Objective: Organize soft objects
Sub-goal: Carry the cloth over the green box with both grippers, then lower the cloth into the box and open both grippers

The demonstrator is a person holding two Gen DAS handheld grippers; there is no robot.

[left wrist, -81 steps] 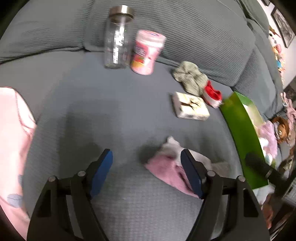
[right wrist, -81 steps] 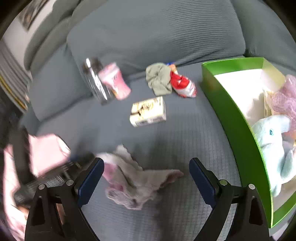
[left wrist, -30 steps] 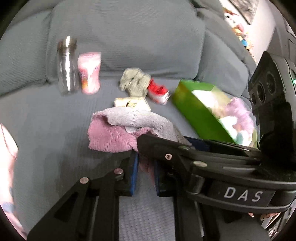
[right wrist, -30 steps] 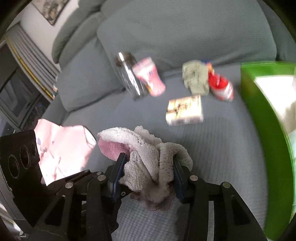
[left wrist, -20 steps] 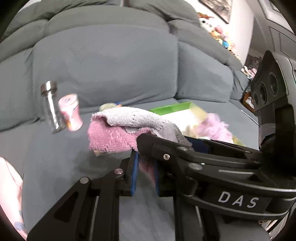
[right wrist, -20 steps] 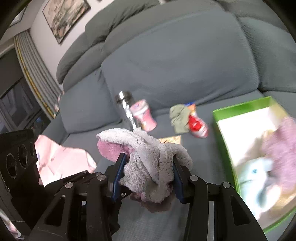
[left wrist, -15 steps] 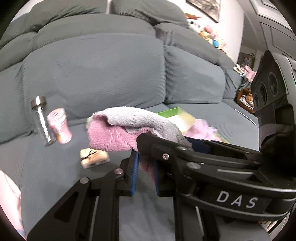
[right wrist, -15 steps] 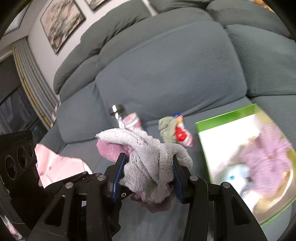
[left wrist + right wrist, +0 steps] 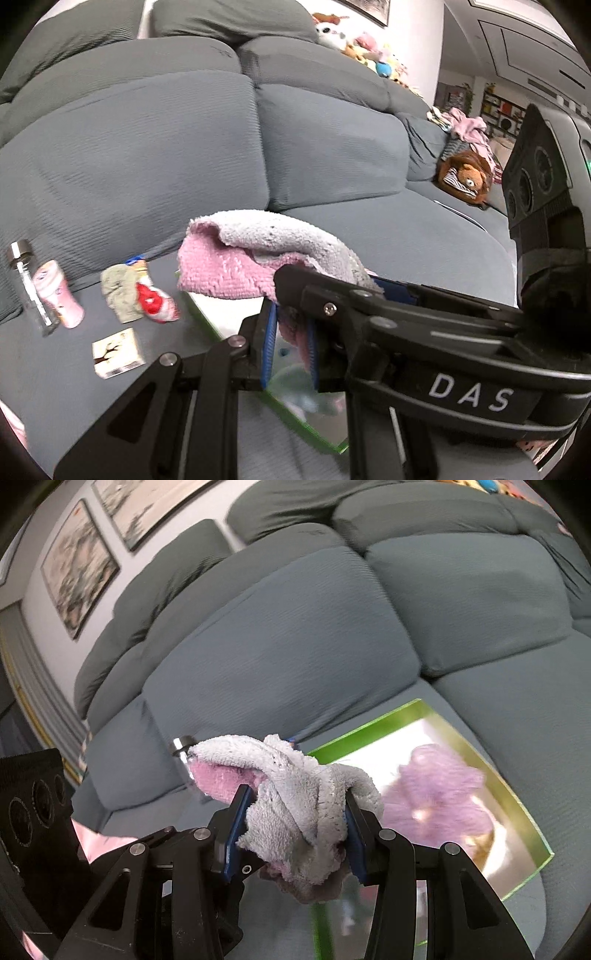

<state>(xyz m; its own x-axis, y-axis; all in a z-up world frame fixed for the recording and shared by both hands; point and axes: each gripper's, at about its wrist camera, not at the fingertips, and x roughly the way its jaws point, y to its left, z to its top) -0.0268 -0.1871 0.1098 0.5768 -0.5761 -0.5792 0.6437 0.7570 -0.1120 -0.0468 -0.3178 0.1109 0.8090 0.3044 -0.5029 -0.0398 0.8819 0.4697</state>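
One towel [image 9: 255, 258], two claws [image 9: 288, 347] [image 9: 291, 834], one green box [image 9: 517, 808].

Home living room, grey sofa [image 9: 147, 155], framed pictures [image 9: 79, 566], plush toys [image 9: 467, 177]

Grey sectional sofa [image 9: 155, 155] with plump back cushions [image 9: 288, 635] fills the room. Two framed landscape pictures [image 9: 79, 563] hang on a pale wall [image 9: 44, 528].
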